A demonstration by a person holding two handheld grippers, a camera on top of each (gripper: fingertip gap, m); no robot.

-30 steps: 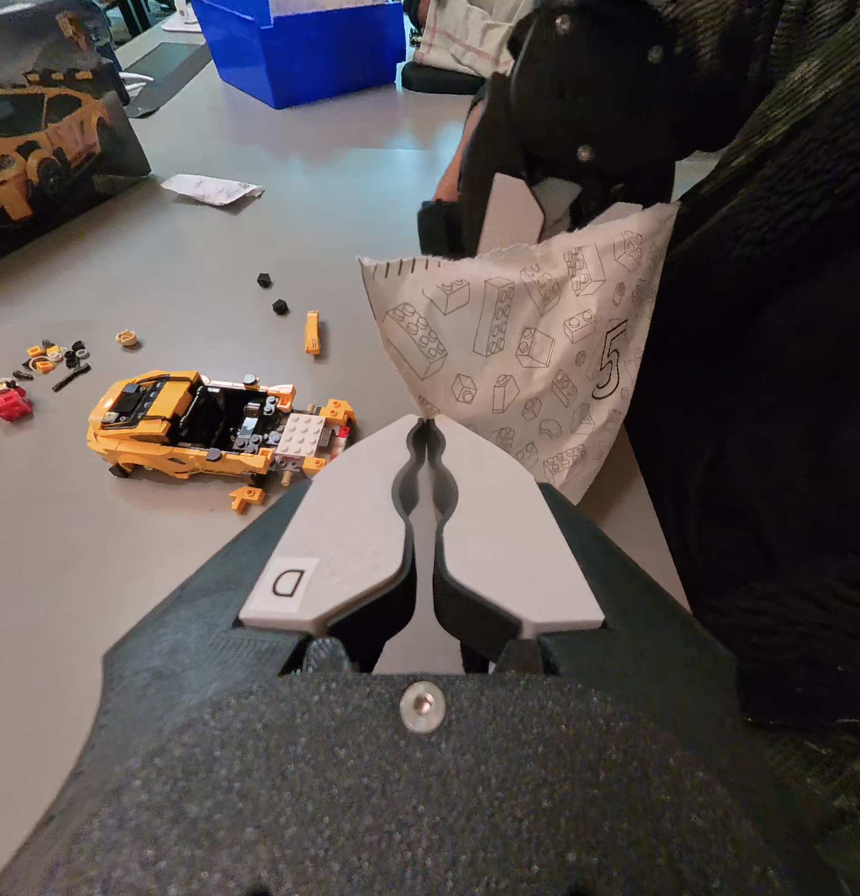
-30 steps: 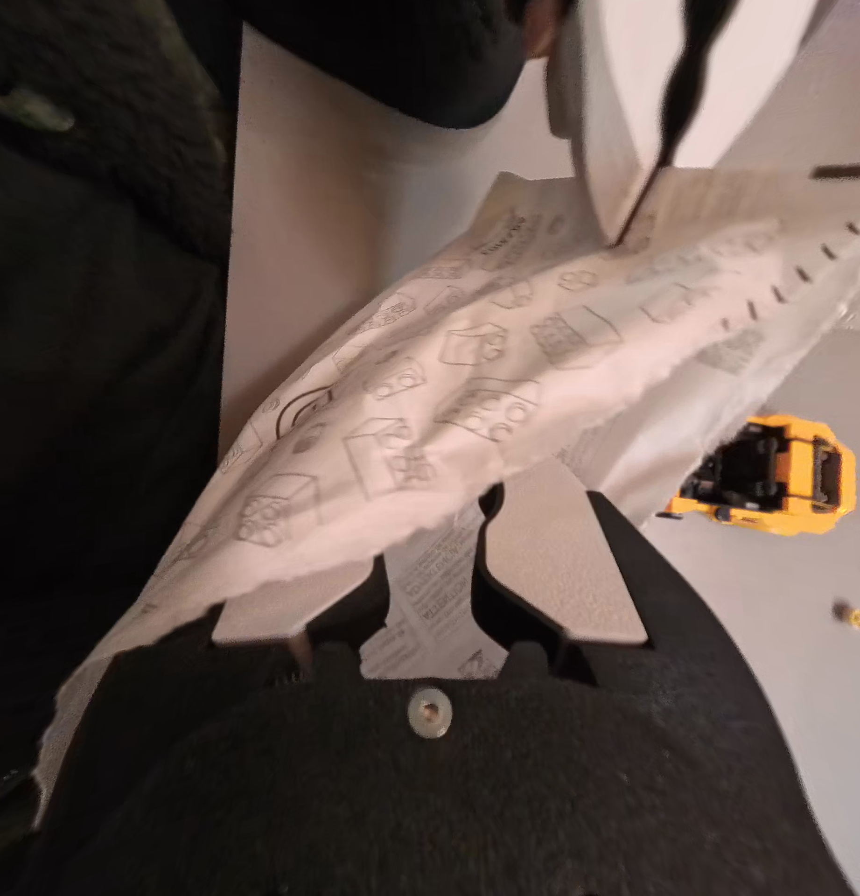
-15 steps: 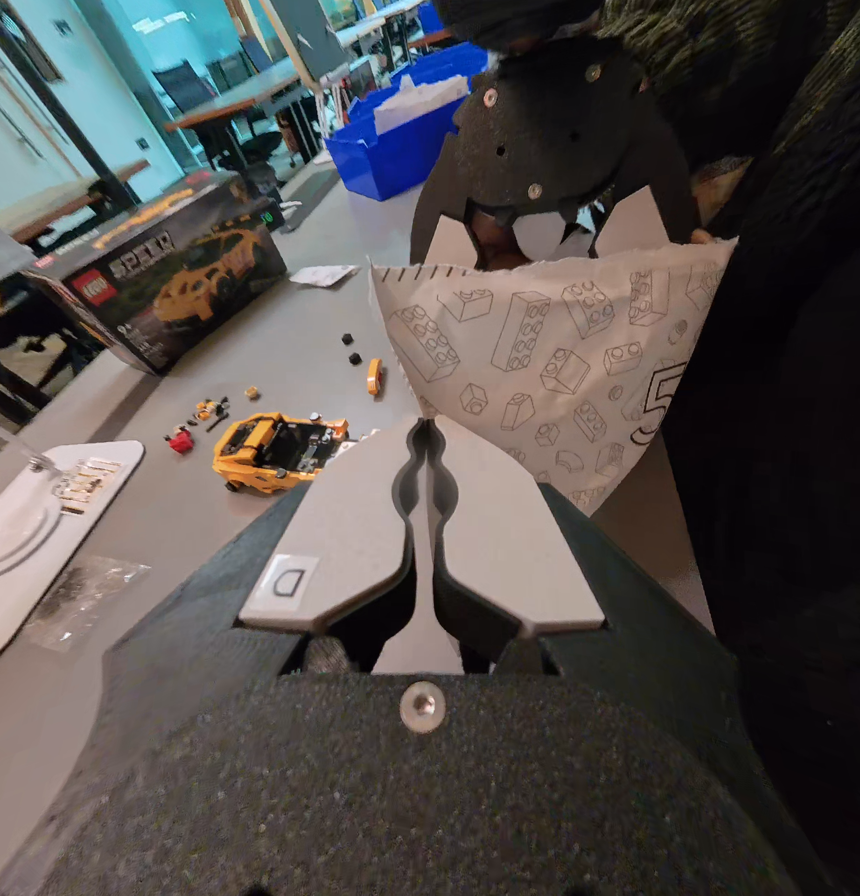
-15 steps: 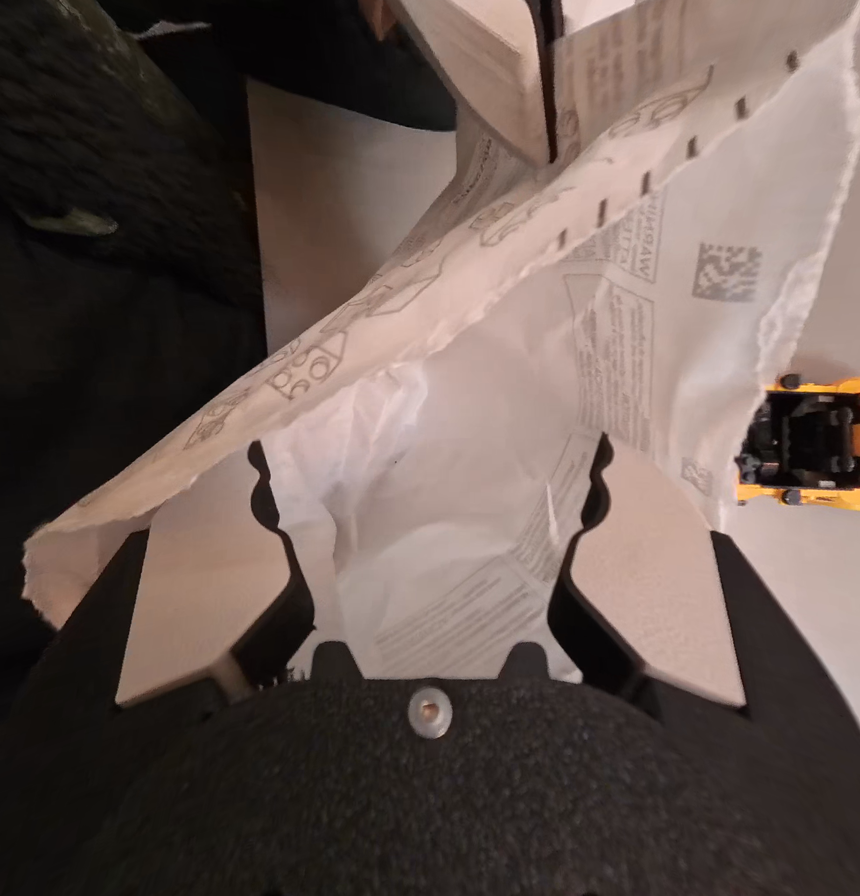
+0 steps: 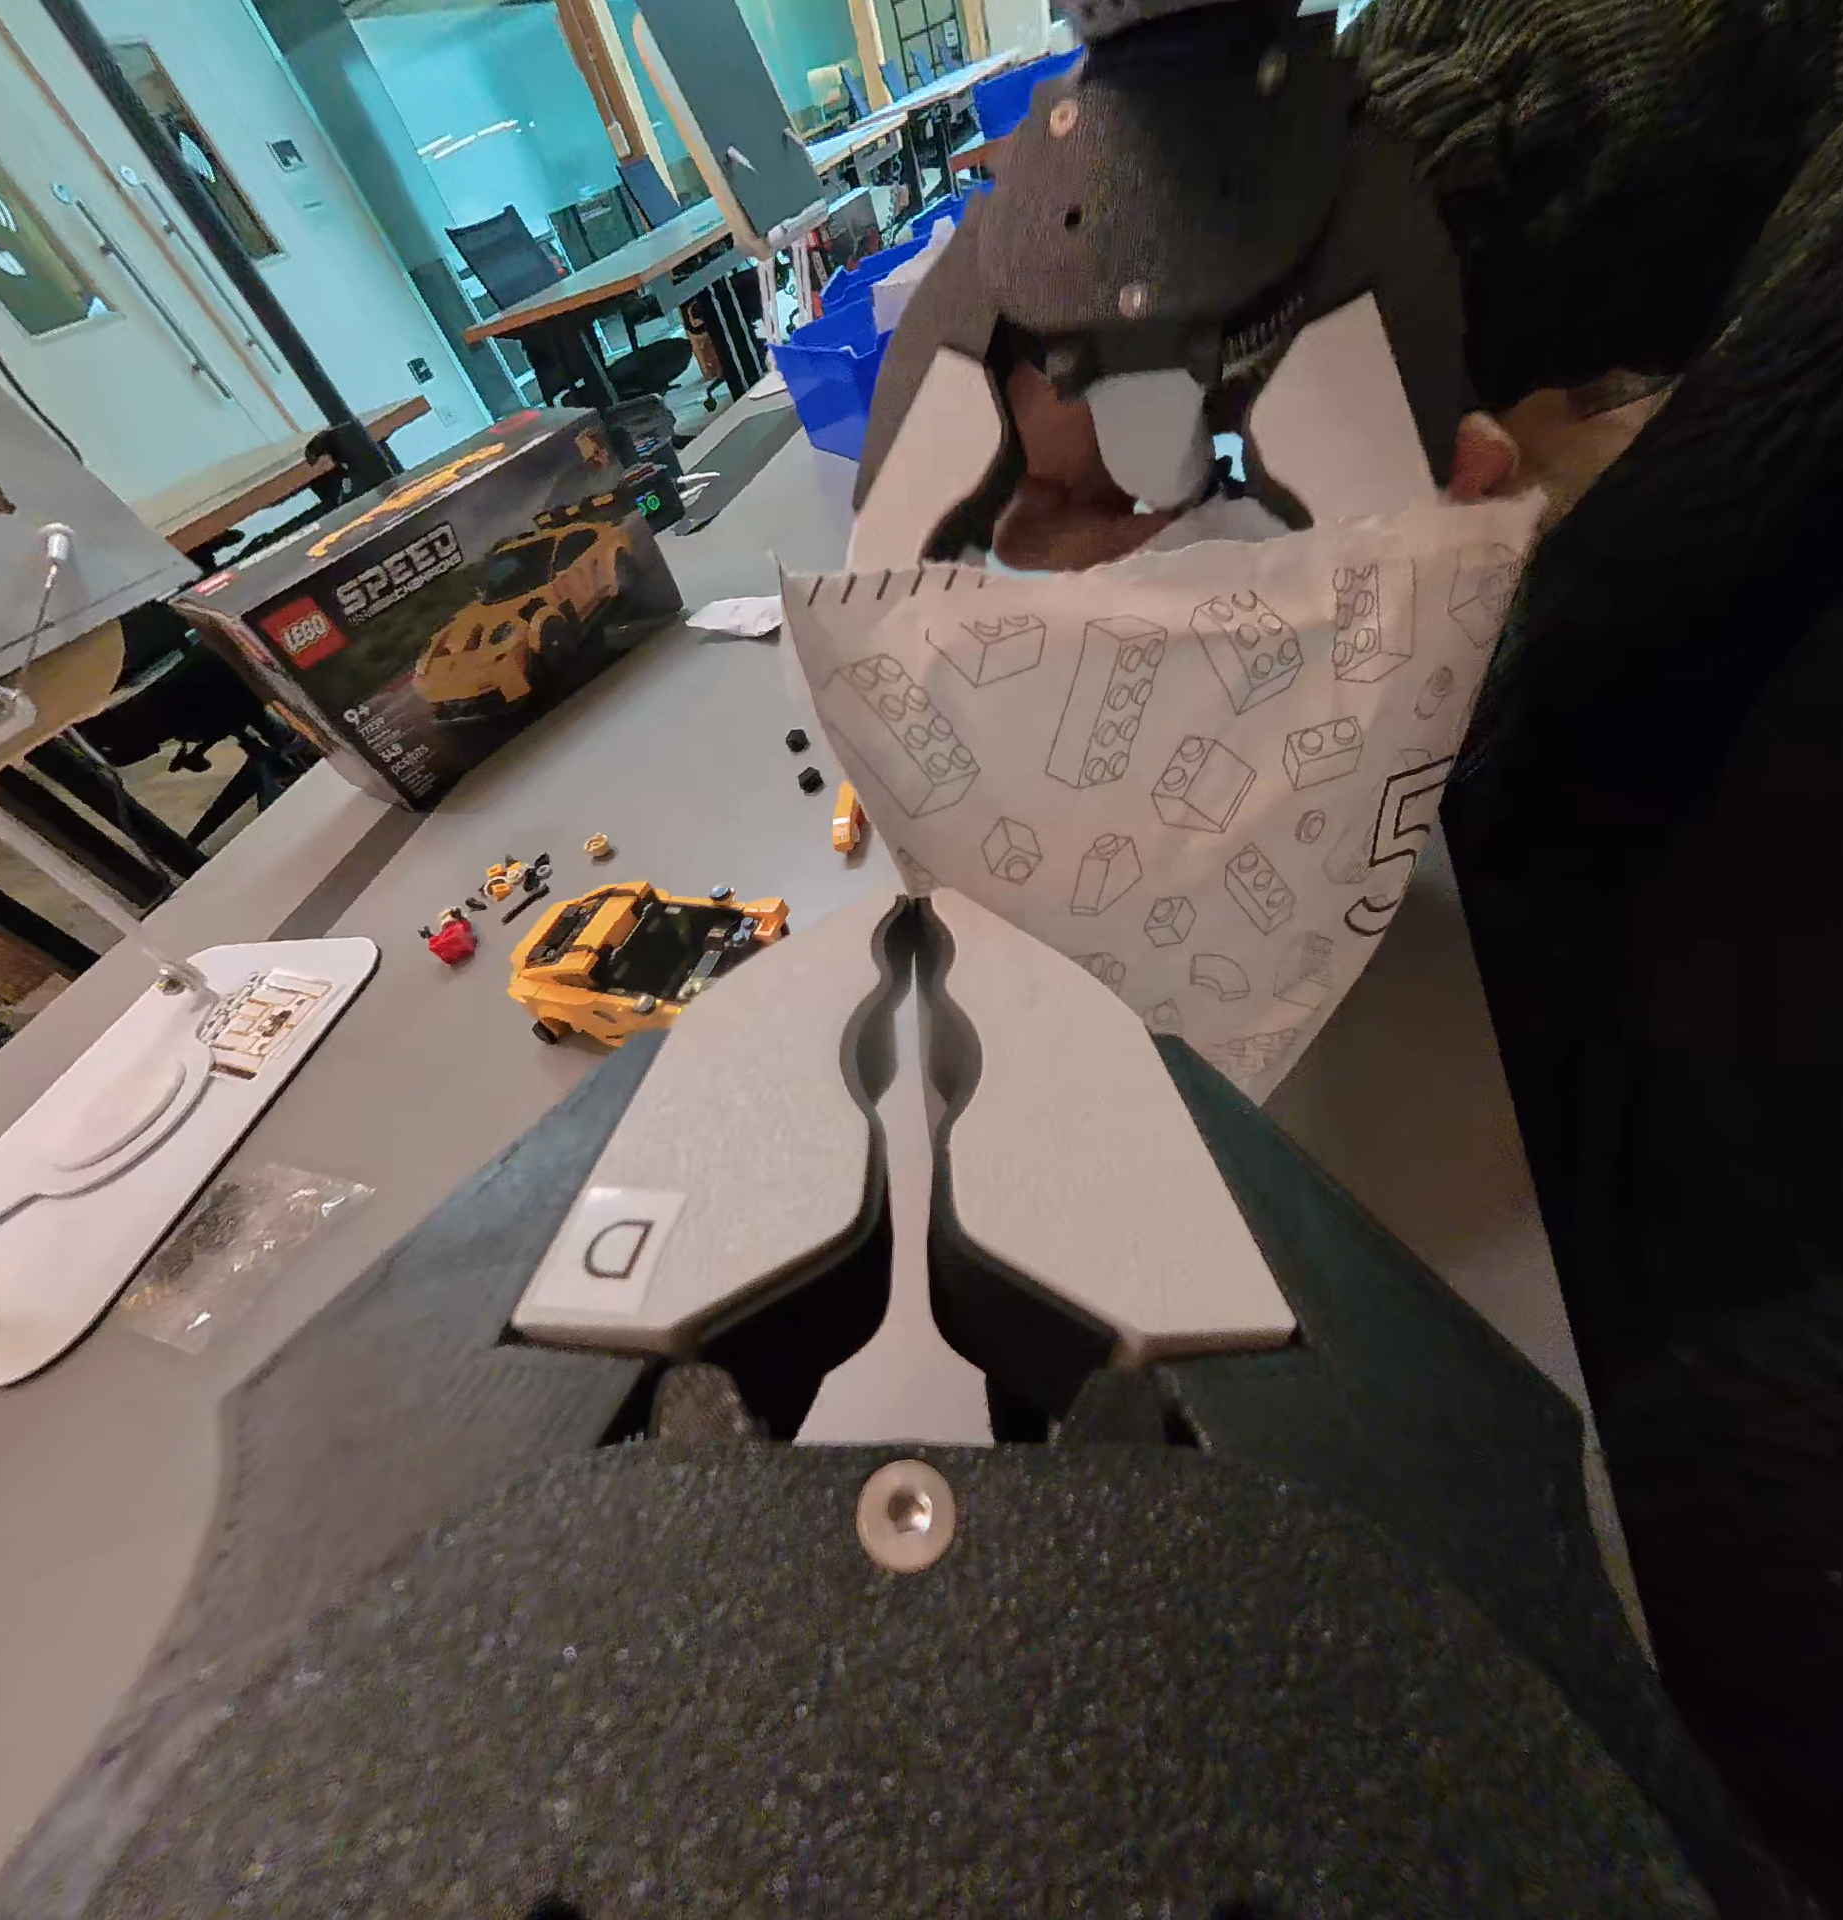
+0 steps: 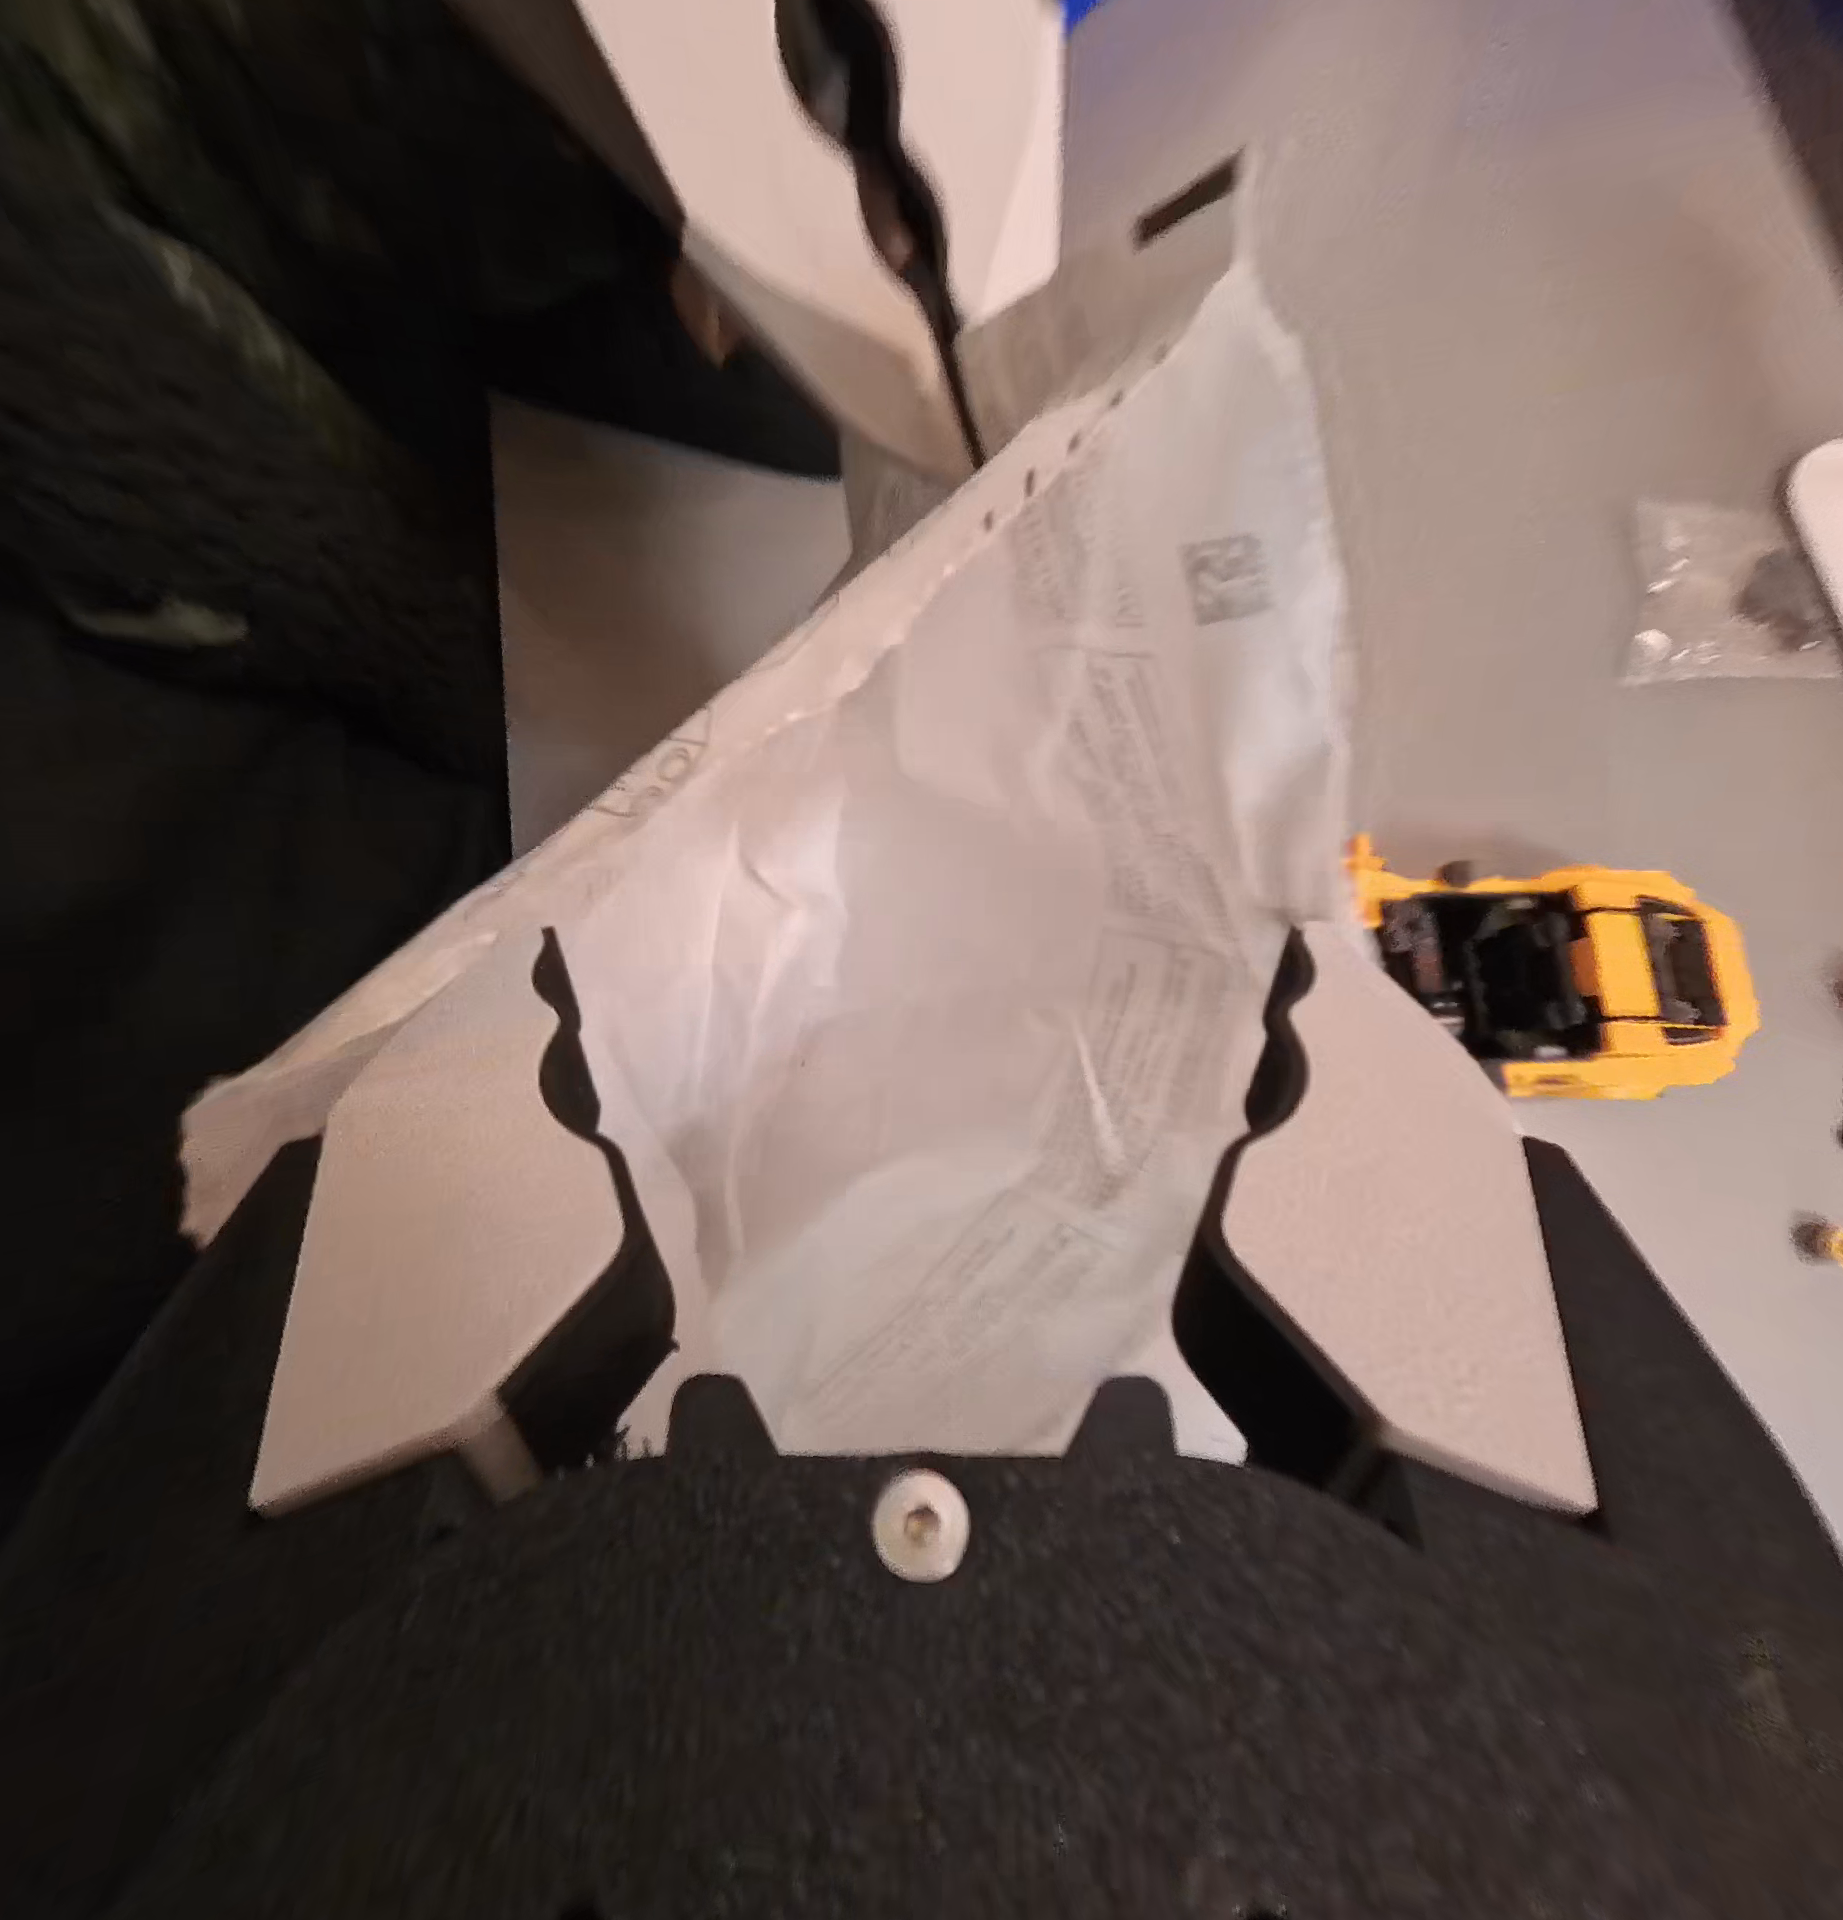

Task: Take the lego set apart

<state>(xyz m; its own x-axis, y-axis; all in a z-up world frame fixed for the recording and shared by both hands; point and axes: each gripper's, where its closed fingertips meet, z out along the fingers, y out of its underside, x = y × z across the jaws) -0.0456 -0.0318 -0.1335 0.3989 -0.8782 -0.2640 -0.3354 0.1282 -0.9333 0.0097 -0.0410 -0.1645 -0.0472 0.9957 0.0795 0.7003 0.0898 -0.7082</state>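
L gripper (image 5: 912, 914) jaws clamp paper bag (image 5: 1135, 769); R gripper (image 6: 922, 961) jaws spread, seemingly inside mouth.

Lettering and red logo (image 5: 307, 631) on box (image 5: 449, 644); large numeral on paper bag (image 5: 1156, 769), fine print and square code (image 6: 1223, 566) behind; lettered sticker (image 5: 616, 1247) on left gripper (image 5: 912, 914).

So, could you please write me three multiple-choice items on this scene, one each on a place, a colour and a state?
1. Where is the car? A on the table B on a chair C on the floor
2. The car's colour? A red B blue C yellow
3. The left gripper is: A open B shut on the bag C shut on the car
Answers: 1 A, it rests on the grey top; 2 C, its body is yellow; 3 B, its fingertips meet on the bag's lower corner.
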